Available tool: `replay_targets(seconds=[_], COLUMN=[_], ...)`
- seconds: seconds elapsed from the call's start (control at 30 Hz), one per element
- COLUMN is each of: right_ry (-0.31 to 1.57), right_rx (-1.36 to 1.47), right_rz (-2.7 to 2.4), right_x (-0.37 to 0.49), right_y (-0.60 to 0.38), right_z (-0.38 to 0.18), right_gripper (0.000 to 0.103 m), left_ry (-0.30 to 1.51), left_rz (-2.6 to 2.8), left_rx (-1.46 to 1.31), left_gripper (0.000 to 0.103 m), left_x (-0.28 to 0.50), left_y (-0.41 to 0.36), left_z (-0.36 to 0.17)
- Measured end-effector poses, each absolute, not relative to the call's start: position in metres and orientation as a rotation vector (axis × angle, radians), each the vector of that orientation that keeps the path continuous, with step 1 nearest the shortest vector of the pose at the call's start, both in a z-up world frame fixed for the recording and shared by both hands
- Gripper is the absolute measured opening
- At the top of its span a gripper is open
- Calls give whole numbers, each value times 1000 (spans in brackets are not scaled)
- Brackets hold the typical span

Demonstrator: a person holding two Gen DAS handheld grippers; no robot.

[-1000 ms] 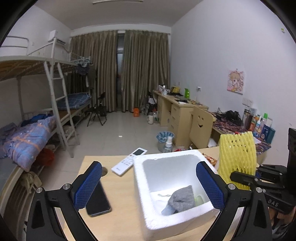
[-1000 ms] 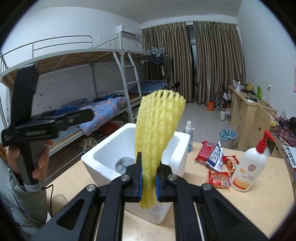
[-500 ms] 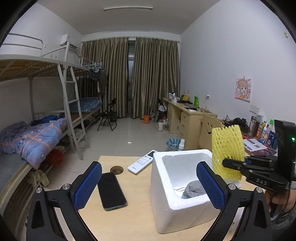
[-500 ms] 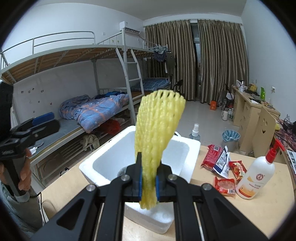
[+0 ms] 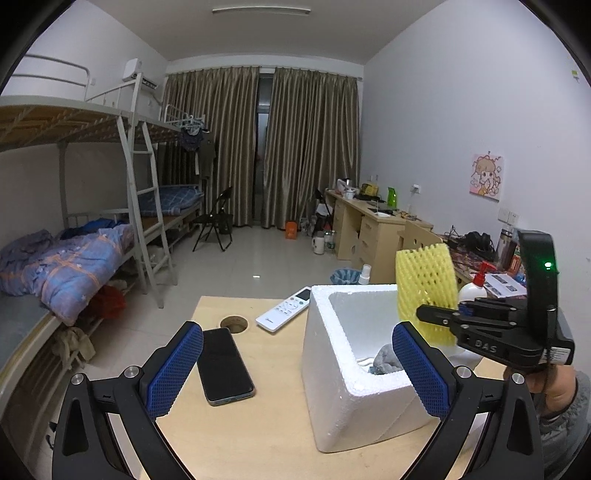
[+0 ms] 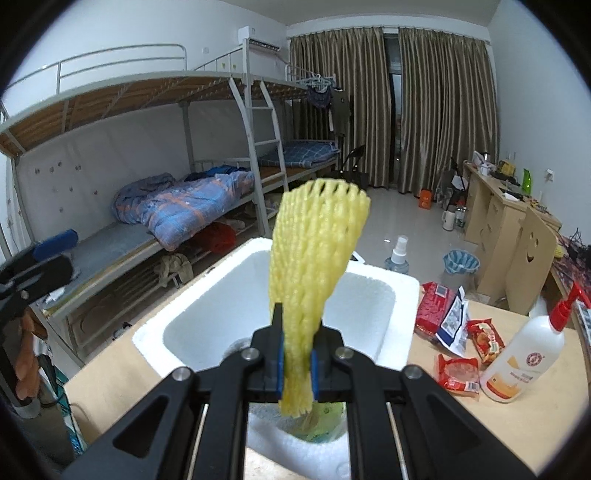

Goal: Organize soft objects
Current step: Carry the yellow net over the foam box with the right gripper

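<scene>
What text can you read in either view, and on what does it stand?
"DAS": on the right tongs, which grip the yellow foam net.
White pump bottle: round label emblem, print too blurred.
Snack packets: print too small.
Remote control: button markings unreadable.

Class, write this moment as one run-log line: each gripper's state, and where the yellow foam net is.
left gripper: open, empty | right gripper: shut on yellow foam net | net: upright above white foam box | grey cloth: in box

You're in a dorm room: metal bunk beds (image 5: 74,206) along the left wall, brownish curtains (image 5: 266,147) drawn at the far end, pale tiled floor (image 5: 258,266), wooden desks (image 5: 373,229) lining the right wall, ceiling light (image 5: 260,11) on.
</scene>
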State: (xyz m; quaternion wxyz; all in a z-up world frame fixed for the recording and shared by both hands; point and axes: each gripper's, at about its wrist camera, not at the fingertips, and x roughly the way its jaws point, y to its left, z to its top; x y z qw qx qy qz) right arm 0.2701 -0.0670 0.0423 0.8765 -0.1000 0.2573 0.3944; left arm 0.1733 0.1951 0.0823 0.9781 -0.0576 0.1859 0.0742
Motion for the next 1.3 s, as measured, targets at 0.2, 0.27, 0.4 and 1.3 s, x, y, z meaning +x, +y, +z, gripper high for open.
replay_targets(seconds=[0.2, 0.27, 0.4, 1.3], right_ry=[538, 512, 500, 448], right_rx=[-226, -227, -227, -208], right_rz=[789, 772, 767, 791], right_x=[271, 267, 265, 226], right_y=[-64, -65, -67, -93], right_z=[39, 41, 44, 57], right_gripper=[55, 76, 82, 88], left_ry=[365, 364, 375, 361], left_rz=[143, 144, 146, 143], left_rx=[-126, -137, -145, -128], left_gripper=[102, 102, 102, 102], left_x=[171, 170, 171, 147], left_y=[196, 197, 198, 173], left_z=[82, 80, 78, 89])
